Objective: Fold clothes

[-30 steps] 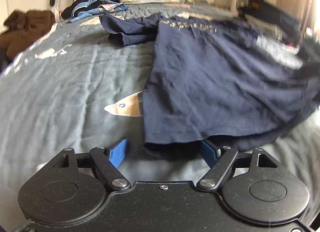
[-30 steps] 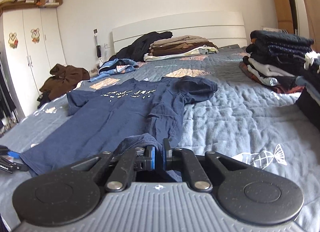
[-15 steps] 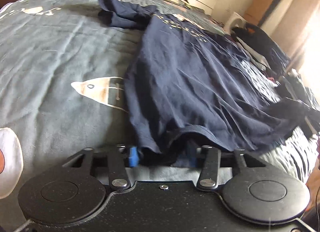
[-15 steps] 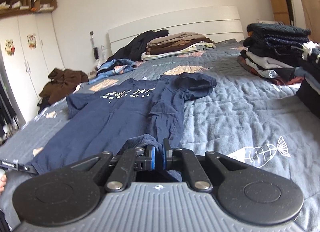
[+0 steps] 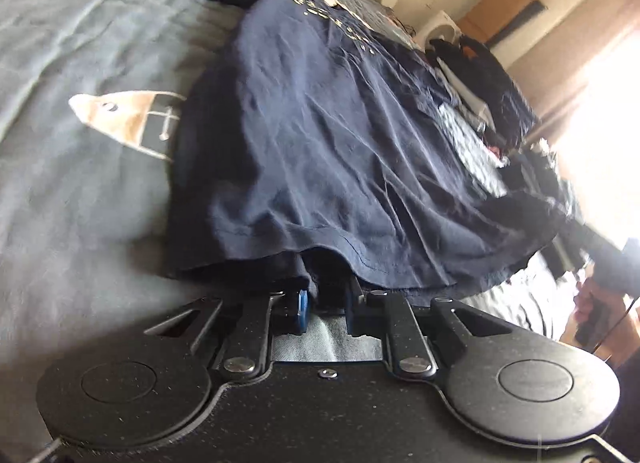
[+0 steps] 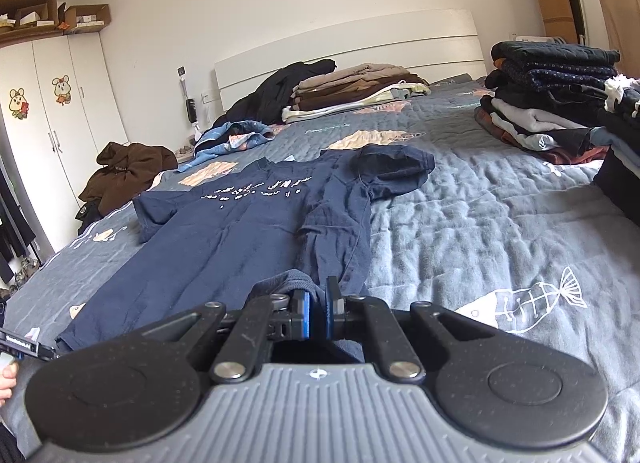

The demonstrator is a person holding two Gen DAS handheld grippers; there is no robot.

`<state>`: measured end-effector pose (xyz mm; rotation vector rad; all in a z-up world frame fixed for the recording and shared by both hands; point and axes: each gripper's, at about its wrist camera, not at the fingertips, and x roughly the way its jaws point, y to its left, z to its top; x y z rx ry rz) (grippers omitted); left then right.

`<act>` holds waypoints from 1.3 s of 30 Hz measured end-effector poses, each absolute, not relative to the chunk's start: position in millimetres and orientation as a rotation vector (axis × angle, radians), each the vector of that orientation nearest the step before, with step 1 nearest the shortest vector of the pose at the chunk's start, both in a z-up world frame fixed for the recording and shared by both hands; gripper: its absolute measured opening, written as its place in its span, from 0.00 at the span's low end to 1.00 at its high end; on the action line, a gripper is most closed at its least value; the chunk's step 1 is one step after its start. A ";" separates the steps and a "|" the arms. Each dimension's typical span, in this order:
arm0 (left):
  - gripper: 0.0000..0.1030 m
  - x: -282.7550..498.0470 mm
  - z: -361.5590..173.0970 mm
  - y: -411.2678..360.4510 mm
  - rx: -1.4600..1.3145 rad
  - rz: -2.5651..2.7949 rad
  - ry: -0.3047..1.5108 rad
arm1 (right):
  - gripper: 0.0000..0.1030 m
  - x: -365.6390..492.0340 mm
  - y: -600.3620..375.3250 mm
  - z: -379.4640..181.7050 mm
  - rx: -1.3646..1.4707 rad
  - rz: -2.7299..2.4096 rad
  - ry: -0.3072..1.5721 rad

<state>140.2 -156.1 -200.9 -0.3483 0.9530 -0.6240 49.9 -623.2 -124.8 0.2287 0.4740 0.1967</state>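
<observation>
The navy-blue cotton T-shirt (image 6: 256, 231) lay flat on the grey quilted bed (image 6: 500, 223), long axis running away toward the headboard. The right gripper (image 6: 317, 313) clenched one hem corner; the left gripper (image 5: 325, 309), jaws just closing, pinched the other.

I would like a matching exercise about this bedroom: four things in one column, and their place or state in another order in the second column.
Things:
1. navy T-shirt
2. brown hoodie
3. right gripper
4. cardboard boxes

Places or states:
A. on top of the wardrobe
B. at the bed's left edge, crumpled
C. spread flat on the bedspread
D. shut on the shirt's hem

Pairs: 1-C, 2-B, 3-D, 4-A
</observation>
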 end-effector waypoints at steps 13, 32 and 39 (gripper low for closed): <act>0.04 113.9 -128.9 -127.8 -0.151 -0.588 0.787 | 0.03 38.5 -643.7 -110.2 0.398 0.157 0.399; 0.04 83.3 -114.0 -113.3 0.251 -0.474 0.794 | 0.01 -16.6 -681.9 -153.2 0.437 -0.031 0.712; 0.17 79.1 -161.3 -131.9 0.475 -0.391 0.839 | 0.03 -19.7 -674.6 -157.1 0.309 -0.035 0.765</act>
